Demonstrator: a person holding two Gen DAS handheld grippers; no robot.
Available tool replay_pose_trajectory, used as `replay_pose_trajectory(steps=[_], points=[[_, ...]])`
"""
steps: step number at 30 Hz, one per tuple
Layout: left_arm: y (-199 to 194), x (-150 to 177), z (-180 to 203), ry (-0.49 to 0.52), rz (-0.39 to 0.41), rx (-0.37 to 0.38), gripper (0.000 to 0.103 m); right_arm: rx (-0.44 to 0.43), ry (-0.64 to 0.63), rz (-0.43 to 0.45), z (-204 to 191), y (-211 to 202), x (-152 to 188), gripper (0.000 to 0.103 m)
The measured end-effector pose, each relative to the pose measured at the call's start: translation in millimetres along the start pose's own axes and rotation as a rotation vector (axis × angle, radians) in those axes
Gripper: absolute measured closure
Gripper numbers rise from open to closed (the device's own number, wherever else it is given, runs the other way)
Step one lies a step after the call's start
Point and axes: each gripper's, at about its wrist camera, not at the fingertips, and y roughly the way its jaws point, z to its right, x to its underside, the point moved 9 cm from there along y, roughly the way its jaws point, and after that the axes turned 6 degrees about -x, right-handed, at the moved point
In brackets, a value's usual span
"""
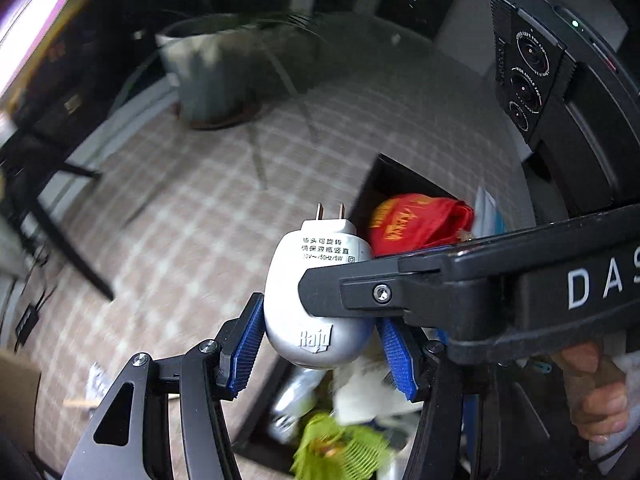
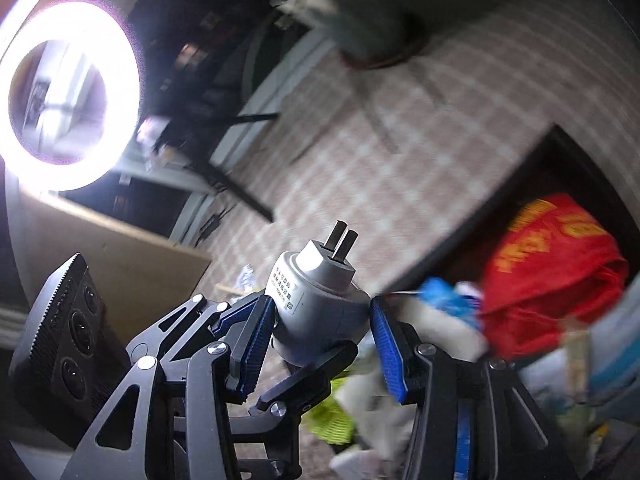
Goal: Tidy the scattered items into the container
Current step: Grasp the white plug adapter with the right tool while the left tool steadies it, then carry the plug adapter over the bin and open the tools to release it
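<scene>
Both grippers clamp one grey plug-in heater point(image 1: 316, 312) above the checked worktop point(image 1: 192, 216): the left gripper point(image 1: 320, 350) and right gripper point(image 2: 322, 330) each press their blue fingers point(image 1: 250, 344) against its body. It hangs prongs-outward beside the black container point(image 2: 500, 200) holding a red bag point(image 2: 552, 272).

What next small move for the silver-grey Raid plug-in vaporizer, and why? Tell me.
Probably shift the silver-grey plug-in vaporizer, pinched by both left gripper and right gripper, over the open black container beside the red bag: it hangs near the rim.
</scene>
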Motion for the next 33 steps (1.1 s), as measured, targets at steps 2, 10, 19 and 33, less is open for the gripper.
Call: replay_pose_trajectory(steps=[2, 10, 19, 33], points=[[11.4, -2.8, 14.6, 0.04, -0.026, 0.001, 0.043, 0.012, 0.025, 0.011, 15.5, -7.6, -2.1, 0.058], [37.3, -3.0, 55.0, 0.112, -0.069, 0.024, 0.043, 0.091, 0.07, 0.026, 53.6, -26.3, 4.5, 0.058], [42.6, -1.2, 53.5, 0.103, -0.12, 0.022, 0.031, 0.128, 0.101, 0.062, 69.1, -45.4, 5.0, 0.057], [-42.9, 28.9, -17.5, -0.042, -0.007, -0.112, 0.031, 0.163, -0.076, 0.115, 17.0, -70.0, 2.8, 0.052]])
